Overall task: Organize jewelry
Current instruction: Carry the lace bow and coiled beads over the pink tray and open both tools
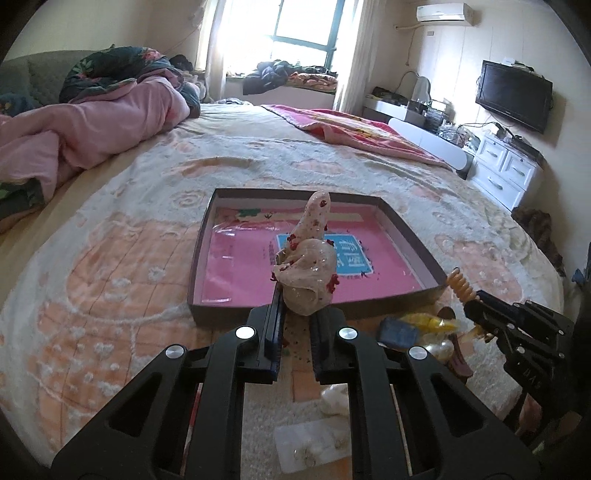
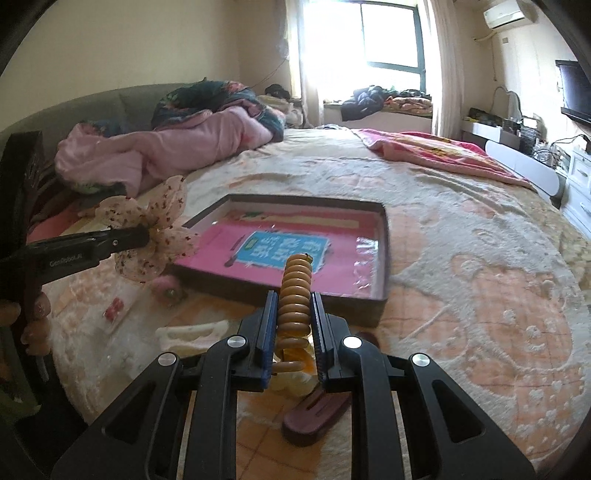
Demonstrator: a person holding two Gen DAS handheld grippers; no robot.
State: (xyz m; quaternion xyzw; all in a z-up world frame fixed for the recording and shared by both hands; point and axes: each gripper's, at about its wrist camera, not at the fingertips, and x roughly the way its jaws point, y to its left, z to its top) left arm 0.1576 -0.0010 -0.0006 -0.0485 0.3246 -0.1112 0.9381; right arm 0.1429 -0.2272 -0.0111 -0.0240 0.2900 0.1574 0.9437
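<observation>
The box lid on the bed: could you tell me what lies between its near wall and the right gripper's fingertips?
In the right wrist view, only bare bedspread shows between the box lid and the right gripper, which holds a coiled hair tie.

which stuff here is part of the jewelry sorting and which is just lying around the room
Part of the job:
- left claw, shut on the sheer floral bow clip
- right claw, shut on the brown spiral hair tie
- shallow box
- purple hair clip
- white hair clip

Just lying about:
- pink quilt
- television
- white dresser

Pink quilt, wall television, white drawers, air conditioner beyond the bed.
</observation>
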